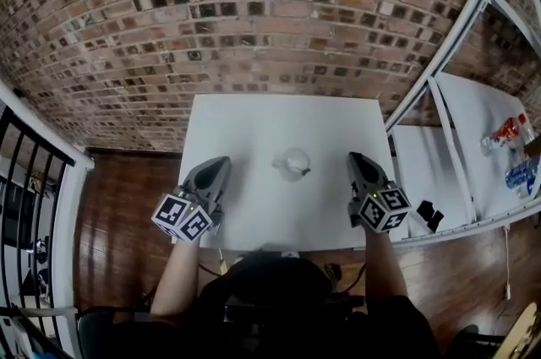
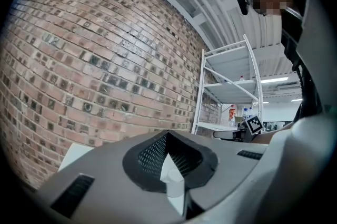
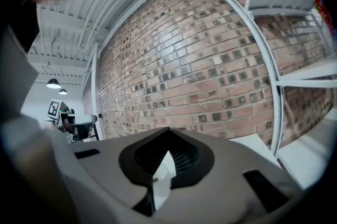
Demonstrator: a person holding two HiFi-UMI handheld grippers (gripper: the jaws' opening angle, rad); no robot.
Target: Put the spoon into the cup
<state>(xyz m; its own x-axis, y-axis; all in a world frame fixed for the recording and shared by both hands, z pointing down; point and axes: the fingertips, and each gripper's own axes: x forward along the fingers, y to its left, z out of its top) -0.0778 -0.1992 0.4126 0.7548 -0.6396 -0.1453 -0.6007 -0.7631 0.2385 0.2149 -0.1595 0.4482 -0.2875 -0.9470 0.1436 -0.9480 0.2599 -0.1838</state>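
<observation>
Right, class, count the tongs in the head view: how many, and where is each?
2. The left tongs hover over the table's front left edge; the right tongs over its right edge, with the cup between them. None seem hidden.

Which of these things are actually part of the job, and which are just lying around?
Part of the job:
- cup
- spoon, seemingly already in the cup
- left gripper and right gripper
- table

Just lying about:
- bottles on the shelf
- black item on the shelf
</observation>
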